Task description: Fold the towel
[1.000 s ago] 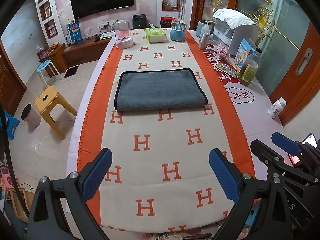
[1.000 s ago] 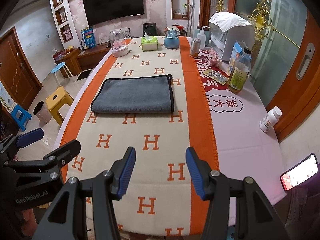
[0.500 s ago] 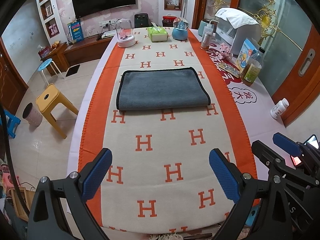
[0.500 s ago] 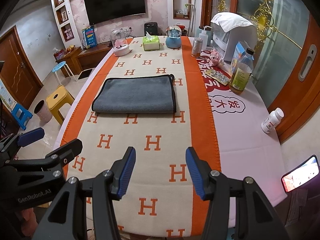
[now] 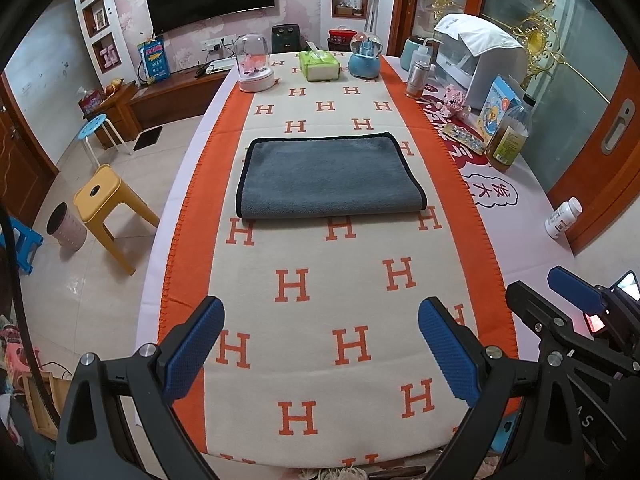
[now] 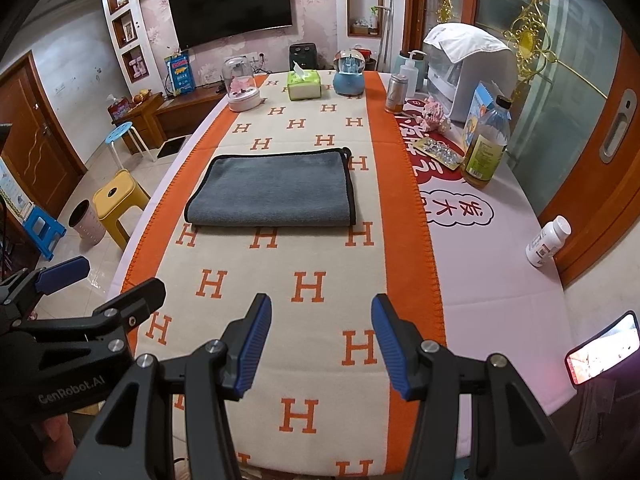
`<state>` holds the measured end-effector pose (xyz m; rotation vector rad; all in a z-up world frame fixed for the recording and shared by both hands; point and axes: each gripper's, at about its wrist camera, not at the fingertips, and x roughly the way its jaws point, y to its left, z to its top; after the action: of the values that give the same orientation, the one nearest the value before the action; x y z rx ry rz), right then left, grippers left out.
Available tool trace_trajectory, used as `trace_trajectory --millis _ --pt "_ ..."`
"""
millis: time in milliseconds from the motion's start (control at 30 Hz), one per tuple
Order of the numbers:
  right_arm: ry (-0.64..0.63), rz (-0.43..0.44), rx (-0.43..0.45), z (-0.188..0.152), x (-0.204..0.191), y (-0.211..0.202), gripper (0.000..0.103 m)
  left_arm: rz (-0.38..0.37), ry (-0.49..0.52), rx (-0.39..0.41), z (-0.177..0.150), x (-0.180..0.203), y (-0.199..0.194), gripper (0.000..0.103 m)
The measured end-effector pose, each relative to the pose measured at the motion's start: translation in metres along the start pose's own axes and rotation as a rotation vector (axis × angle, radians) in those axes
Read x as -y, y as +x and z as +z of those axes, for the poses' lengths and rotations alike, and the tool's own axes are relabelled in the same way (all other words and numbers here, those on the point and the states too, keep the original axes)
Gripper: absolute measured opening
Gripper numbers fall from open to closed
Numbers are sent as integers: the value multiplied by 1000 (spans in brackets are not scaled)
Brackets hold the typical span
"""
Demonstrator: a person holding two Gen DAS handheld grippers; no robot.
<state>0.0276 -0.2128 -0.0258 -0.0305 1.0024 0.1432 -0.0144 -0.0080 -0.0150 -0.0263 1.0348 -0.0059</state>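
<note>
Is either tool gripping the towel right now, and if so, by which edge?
Nothing is held. The left tool and right tool are both open, hanging over the blanket short of the grey towel.

The grey towel (image 5: 330, 178) (image 6: 272, 191) with black edging lies flat, folded into a rectangle, at twelve o'clock mid-table, fold edge nearest.

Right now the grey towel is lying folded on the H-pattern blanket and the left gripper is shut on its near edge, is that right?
Not quite. The grey towel does lie folded on the H-pattern blanket, but the left gripper is open and holds nothing, well short of the towel's near edge. The left wrist view shows bare blanket between its fingers.
</note>
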Motion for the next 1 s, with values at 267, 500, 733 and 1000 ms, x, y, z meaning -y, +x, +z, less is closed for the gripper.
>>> trace_trajectory --millis 267,500,733,1000 --pt "-7 2 -5 -3 -9 2 52 0 -1 -1 0 0 0 97" --pt "-9 4 -8 -3 -9 2 52 1 -6 -9 1 -1 3 97" --pt "-9 3 -8 -3 -10 2 52 1 -4 -5 2 -3 5 97" --pt "-13 5 -4 3 -7 1 52 13 -16 -9 4 -6 4 97"
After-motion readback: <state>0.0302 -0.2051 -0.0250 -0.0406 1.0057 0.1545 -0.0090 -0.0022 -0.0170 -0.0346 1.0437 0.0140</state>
